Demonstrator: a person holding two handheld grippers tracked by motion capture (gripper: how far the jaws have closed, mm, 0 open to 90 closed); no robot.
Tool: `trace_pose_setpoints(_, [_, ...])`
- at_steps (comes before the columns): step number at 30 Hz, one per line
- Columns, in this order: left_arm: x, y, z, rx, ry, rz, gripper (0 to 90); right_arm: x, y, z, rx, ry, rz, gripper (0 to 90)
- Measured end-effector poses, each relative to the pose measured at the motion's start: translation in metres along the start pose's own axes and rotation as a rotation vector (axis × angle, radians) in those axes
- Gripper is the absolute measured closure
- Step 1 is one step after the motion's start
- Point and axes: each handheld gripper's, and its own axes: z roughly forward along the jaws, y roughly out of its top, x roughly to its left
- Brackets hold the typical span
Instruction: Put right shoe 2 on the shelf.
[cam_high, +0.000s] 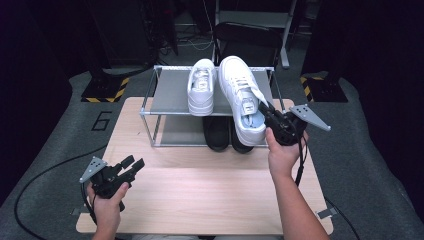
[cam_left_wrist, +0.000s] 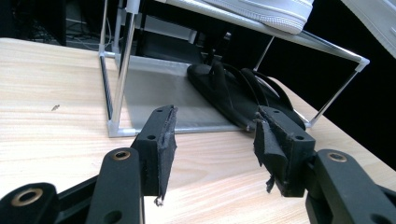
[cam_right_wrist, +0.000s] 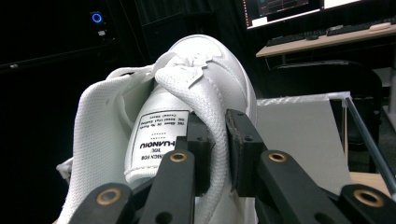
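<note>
Left gripper (cam_high: 131, 164) at 7 o'clock on tabletop (cam_high: 200, 195), jaws wide apart, empty, aimed 1 o'clock toward rack (cam_high: 150, 111). Right gripper (cam_high: 270, 118) at 3 o'clock, jaws clamped on collar of white sneaker (cam_high: 241, 100). Sneaker over rack top, long axis 12–6, toe far, just beside second sneaker (cam_high: 201, 86). Right hand nearer.

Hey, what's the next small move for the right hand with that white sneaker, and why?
Probably ease the held sneaker forward beside the other sneaker on the rack's top shelf: the right tongs pinch its collar, and its heel overhangs the front rail.
</note>
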Motion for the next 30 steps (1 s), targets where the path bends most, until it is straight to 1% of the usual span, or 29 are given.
trace_pose_setpoints(2, [0.000,0.000,0.000,-0.003,0.002,0.002,48.1,-0.001,0.003,0.007,-0.006,-0.010,-0.003,80.5])
trace_pose_setpoints(3, [-0.001,0.000,0.000,-0.004,0.001,0.000,48.1,-0.001,0.004,0.009,-0.008,-0.010,0.004,80.5])
trace_pose_setpoints(5, [-0.001,0.000,0.001,-0.007,0.000,0.002,48.1,-0.002,0.006,0.015,-0.011,-0.019,0.000,80.5])
trace_pose_setpoints(6, [-0.001,0.000,0.001,-0.004,0.002,0.002,48.1,-0.003,0.007,0.018,-0.012,-0.021,0.005,80.5])
trace_pose_setpoints(9, [-0.003,-0.001,0.001,-0.003,0.008,0.013,48.1,-0.005,0.010,0.029,-0.004,-0.032,0.012,80.4])
trace_pose_setpoints(11, [-0.003,-0.001,0.001,-0.006,0.005,0.012,48.0,-0.007,0.013,0.035,-0.001,-0.039,0.013,80.4])
trace_pose_setpoints(13, [-0.003,-0.001,0.001,-0.007,0.007,0.011,48.0,-0.008,0.015,0.042,-0.001,-0.051,0.024,80.3])
trace_pose_setpoints(14, [-0.003,-0.001,0.000,-0.008,0.011,0.008,48.0,-0.009,0.015,0.044,0.002,-0.053,0.019,80.3])
trace_pose_setpoints(15, [-0.003,-0.001,0.000,-0.022,0.008,-0.001,48.0,-0.010,0.017,0.047,0.006,-0.061,0.012,80.3])
trace_pose_setpoints(19, [-0.002,-0.001,-0.001,-0.018,0.011,0.003,48.0,-0.013,0.020,0.057,0.019,-0.081,0.013,80.2])
trace_pose_setpoints(23, [-0.002,-0.001,-0.002,-0.017,0.014,0.004,48.0,-0.017,0.021,0.068,0.032,-0.092,0.032,80.2])
trace_pose_setpoints(26, [-0.001,-0.001,-0.003,-0.022,0.012,0.001,48.0,-0.017,0.021,0.075,0.039,-0.106,0.022,80.2])
trace_pose_setpoints(30, [0.002,0.000,-0.006,-0.026,0.017,-0.003,48.0,-0.019,0.020,0.084,0.045,-0.120,0.037,80.2])
